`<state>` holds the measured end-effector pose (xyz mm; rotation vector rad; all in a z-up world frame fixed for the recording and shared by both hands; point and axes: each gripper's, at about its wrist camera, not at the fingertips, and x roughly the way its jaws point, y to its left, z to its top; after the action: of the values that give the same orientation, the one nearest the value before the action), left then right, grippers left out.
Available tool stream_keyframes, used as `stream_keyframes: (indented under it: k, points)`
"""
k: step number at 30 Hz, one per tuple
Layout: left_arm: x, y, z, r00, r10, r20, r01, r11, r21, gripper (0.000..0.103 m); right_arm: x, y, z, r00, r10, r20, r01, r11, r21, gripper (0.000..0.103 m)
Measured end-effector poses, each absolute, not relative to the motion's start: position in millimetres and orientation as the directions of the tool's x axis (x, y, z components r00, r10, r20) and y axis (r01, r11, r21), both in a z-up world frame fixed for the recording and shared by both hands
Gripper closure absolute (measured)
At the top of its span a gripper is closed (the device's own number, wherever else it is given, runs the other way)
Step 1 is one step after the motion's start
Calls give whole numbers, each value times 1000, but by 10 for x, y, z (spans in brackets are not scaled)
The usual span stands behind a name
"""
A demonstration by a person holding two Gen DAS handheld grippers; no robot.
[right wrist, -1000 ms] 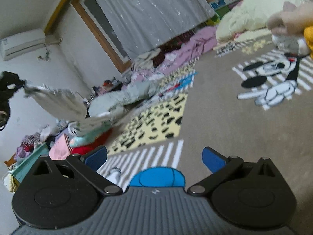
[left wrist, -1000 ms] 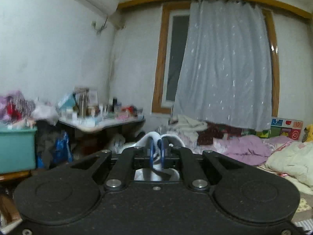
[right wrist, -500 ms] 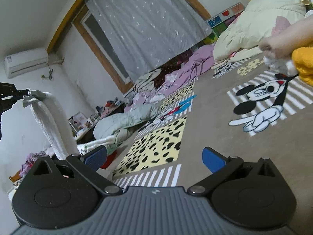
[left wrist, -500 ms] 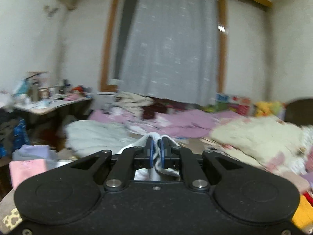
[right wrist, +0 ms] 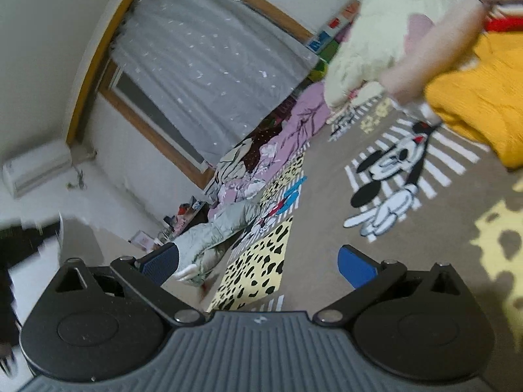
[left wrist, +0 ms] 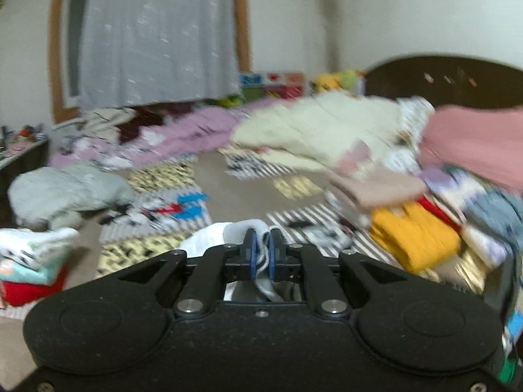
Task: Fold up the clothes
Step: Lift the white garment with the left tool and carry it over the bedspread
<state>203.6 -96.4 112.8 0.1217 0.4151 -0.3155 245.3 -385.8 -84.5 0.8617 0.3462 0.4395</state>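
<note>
Garment: a white, soft-looking cloth was bunched at the fingers, raised above the bed; its type was blurred, possibly a sock.
Left gripper: pressed together, pinching the cloth.
Right gripper: spread wide, nothing held.

Home bedroom: bed, curtain, clothes piles

Each gripper, left and right, is built of black arms, silver screws and blue pads; the right's base is ribbed grey.
</note>
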Motion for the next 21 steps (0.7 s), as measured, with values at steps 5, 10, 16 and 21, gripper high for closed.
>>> stream_keyframes:
  k: [5, 10, 16, 21]
  points:
    - [1821, -1508, 630, 807, -356, -471, 417, 908, 28, 98, 2401, -4084, -880, 859, 500, -111, -219, 555, 803, 0]
    - [1580, -1896, 192, 756, -403, -516, 481, 877, 19, 68, 2382, -4250, -899, 846, 521, -111, -227, 541, 810, 0]
    - [1429, -1680, -97, 735, -406, -543, 456, 889, -48, 43, 2324, -4448, -937, 852, 509, -123, -210, 546, 811, 0]
    - [1521, -1078, -268, 756, -322, -570, 303, 944, -131, 43, 2272, -4389, -888, 841, 523, -137, -250, 600, 760, 1]
